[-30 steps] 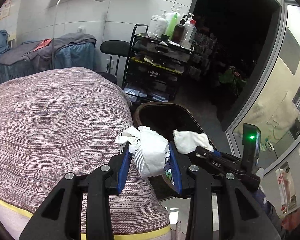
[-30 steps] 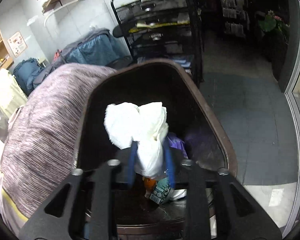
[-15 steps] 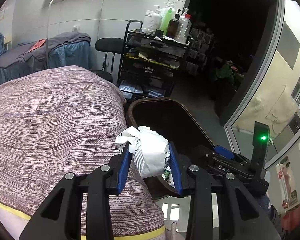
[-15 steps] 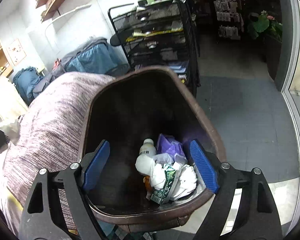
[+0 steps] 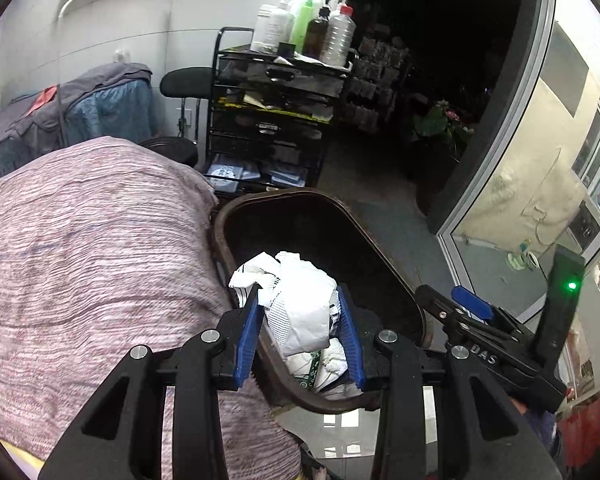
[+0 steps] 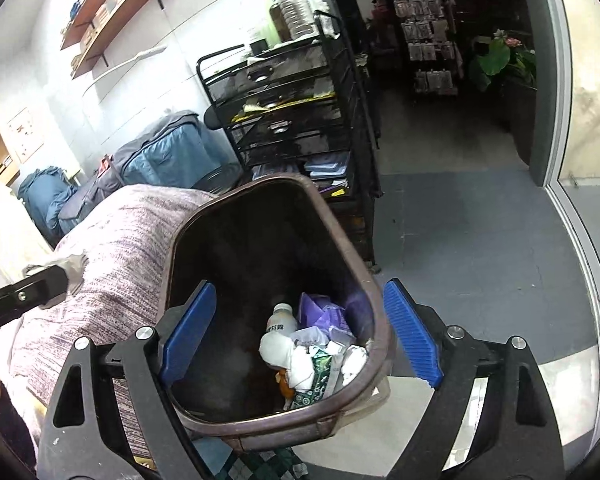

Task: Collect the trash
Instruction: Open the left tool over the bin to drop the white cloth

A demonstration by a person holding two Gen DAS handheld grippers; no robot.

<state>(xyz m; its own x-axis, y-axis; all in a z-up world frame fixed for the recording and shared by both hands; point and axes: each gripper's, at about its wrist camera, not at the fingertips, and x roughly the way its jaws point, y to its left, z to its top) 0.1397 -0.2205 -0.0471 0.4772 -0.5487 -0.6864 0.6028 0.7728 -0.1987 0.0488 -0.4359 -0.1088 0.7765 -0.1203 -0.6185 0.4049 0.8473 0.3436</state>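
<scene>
A crumpled white paper wad [image 5: 304, 280] sits between the blue pads of my left gripper [image 5: 299, 312], which is shut on it just above the near-left rim of the brown trash bin [image 5: 380, 248]. In the right wrist view my right gripper [image 6: 300, 286] hangs open and empty over the same bin [image 6: 340, 236], its pads wide on either side of the opening. Down in the bin lies a pile of trash [image 6: 312, 352]: white paper, a small white bottle, a green packet and purple plastic. The right gripper's body [image 5: 484, 344] shows at the right of the left wrist view.
A bed with a purple striped cover [image 5: 80, 260] presses against the bin's left side. A black mesh cart [image 5: 276, 120] topped with bottles stands behind the bin. Grey floor [image 6: 460, 240] runs to the right, up to a glass door frame [image 5: 500, 200].
The right gripper let go of its white paper wad, which dropped into the bin, and its jaws spread wide. The left gripper carried its wad rightward over the bin's rim.
</scene>
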